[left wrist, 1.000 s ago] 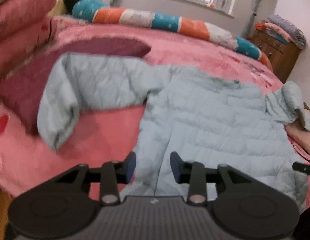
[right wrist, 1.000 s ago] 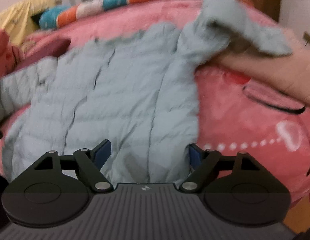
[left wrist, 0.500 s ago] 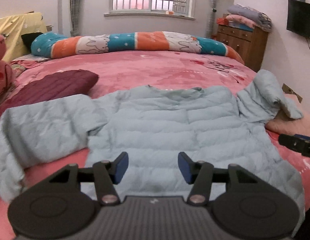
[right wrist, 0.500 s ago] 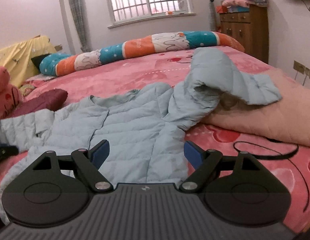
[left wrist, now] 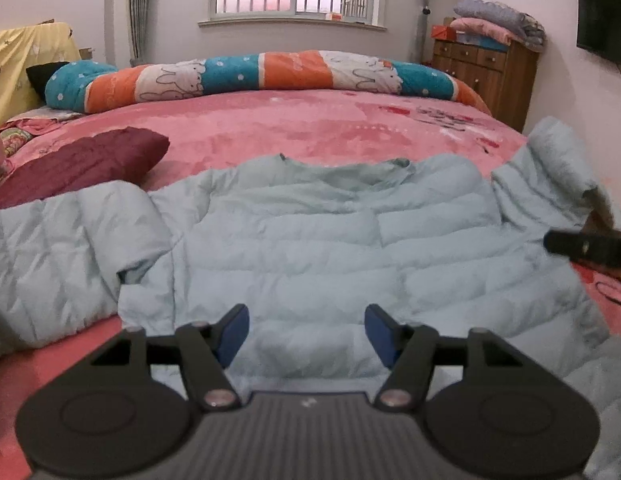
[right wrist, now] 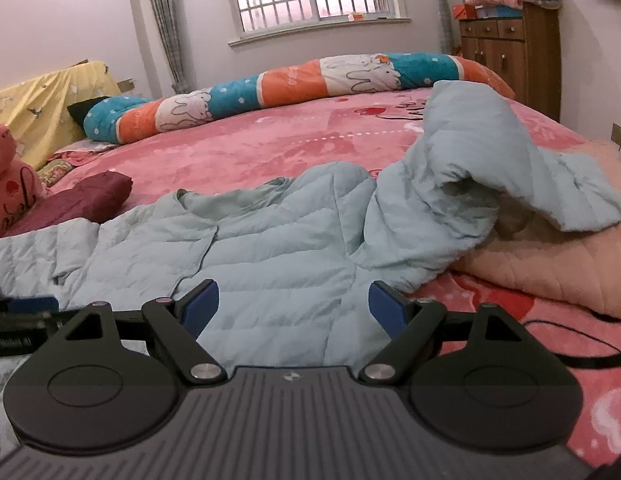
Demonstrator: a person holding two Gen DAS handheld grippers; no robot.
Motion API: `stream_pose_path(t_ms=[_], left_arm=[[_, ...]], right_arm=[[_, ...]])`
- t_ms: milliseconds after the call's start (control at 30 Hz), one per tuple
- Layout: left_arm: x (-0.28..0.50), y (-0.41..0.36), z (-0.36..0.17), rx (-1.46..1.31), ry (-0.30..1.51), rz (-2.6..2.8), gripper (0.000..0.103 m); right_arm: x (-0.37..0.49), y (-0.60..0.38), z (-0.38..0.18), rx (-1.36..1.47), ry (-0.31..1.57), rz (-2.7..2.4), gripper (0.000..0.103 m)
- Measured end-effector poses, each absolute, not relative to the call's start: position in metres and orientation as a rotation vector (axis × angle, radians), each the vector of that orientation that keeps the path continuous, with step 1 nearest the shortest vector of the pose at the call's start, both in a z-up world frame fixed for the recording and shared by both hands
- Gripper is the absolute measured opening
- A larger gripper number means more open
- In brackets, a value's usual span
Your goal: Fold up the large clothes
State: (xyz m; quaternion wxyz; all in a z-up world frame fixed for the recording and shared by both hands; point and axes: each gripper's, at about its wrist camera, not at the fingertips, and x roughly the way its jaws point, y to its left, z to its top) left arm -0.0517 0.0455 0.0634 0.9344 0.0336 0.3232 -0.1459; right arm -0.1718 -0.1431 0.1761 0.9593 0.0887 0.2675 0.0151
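On the pink bed point(left wrist: 310, 128), light-blue puffer jacket point(left wrist: 310, 248) lies flat, collar toward far bolster point(left wrist: 270, 76), hem toward grippers; long axis w/ sleeves runs left-right. Left gripper point(left wrist: 306, 334) and right gripper point(right wrist: 293, 306): both spread, holding nothing, over hem.

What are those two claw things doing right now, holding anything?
Left gripper: open, holding nothing, above the jacket.
Right gripper: open, holding nothing, also above the jacket.

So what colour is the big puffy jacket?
Pale blue jacket, clearest in the left wrist view.
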Motion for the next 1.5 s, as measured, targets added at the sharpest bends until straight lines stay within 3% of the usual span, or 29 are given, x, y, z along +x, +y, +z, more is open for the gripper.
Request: stream_pose_path(t_ms=[100, 600, 1100, 1500], left_arm=[[-0.046, 0.049, 0.054, 0.079, 0.659, -0.305, 0.072], [-0.029, 0.07, 0.016, -0.027, 0.632, -0.358, 0.082], [-0.023, 0.068, 0.009, -0.042, 0.66, -0.357, 0.088], [-0.021, 0.065, 0.006, -0.046, 0.669, -0.369, 0.094]], right_arm=[[-0.165, -0.141, 0.177, 0.172, 0.555, 0.014, 0.103], [-0.1, -0.149, 0.147, 0.164, 0.644, -0.064, 0.103], [-0.009, -0.151, 0.128, 0.115, 0.709, -0.121, 0.103], [0.026, -0.159, 0.113, 0.097, 0.645, -0.17, 0.103]])
